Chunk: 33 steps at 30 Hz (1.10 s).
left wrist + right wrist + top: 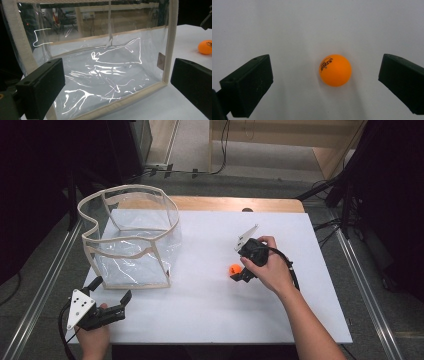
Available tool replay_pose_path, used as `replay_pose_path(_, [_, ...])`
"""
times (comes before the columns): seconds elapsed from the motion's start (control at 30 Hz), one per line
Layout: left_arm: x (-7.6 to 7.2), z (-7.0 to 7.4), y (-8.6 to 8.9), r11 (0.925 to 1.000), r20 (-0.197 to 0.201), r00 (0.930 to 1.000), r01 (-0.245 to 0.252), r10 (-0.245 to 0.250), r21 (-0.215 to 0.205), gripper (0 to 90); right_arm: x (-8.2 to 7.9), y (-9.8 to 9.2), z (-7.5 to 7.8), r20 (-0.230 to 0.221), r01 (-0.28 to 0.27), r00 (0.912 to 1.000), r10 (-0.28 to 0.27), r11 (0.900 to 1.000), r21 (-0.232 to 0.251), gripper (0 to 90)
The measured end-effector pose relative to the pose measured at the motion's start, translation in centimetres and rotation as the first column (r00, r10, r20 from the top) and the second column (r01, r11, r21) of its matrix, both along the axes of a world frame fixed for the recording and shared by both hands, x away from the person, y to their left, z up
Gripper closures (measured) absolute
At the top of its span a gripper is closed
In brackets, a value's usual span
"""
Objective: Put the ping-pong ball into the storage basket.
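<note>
A white table (210, 320) carries a clear plastic bag (132, 245) with cream edging, standing open at its far left. The left gripper (112, 290) sits just in front of the bag's near wall, jaws spread wide and holding nothing. Right of the bag, the right gripper (239, 272) hangs over a small orange ball (335, 70) on the tabletop, its jaws wide apart either side of it without touching.
</note>
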State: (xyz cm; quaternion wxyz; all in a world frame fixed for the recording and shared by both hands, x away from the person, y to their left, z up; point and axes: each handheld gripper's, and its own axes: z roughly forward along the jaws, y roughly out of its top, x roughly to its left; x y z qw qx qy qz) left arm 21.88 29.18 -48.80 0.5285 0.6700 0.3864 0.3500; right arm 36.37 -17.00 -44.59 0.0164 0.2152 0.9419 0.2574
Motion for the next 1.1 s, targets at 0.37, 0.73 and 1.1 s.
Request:
replay_pose_path(0.37, [0.0,0.0,0.0,1.0,0.0,1.0,0.001,-0.001,-0.001,0.1,0.2,0.5,-0.7,-0.009,-0.004,1.0,0.003,0.999,-0.052,12.3])
replay_pose_path(0.73, [0.0,0.0,0.0,1.0,-0.001,1.0,0.001,-0.001,-0.001,0.1,0.4,0.8,-1.4,-0.022,-0.02,0.9996,0.018,0.994,-0.105,19.3])
replay_pose_path(1.1, [0.0,0.0,0.0,1.0,-0.001,1.0,0.001,-0.001,-0.001,0.1,0.7,1.2,-2.1,-0.034,-0.019,0.9993,0.015,0.99,-0.136,24.9])
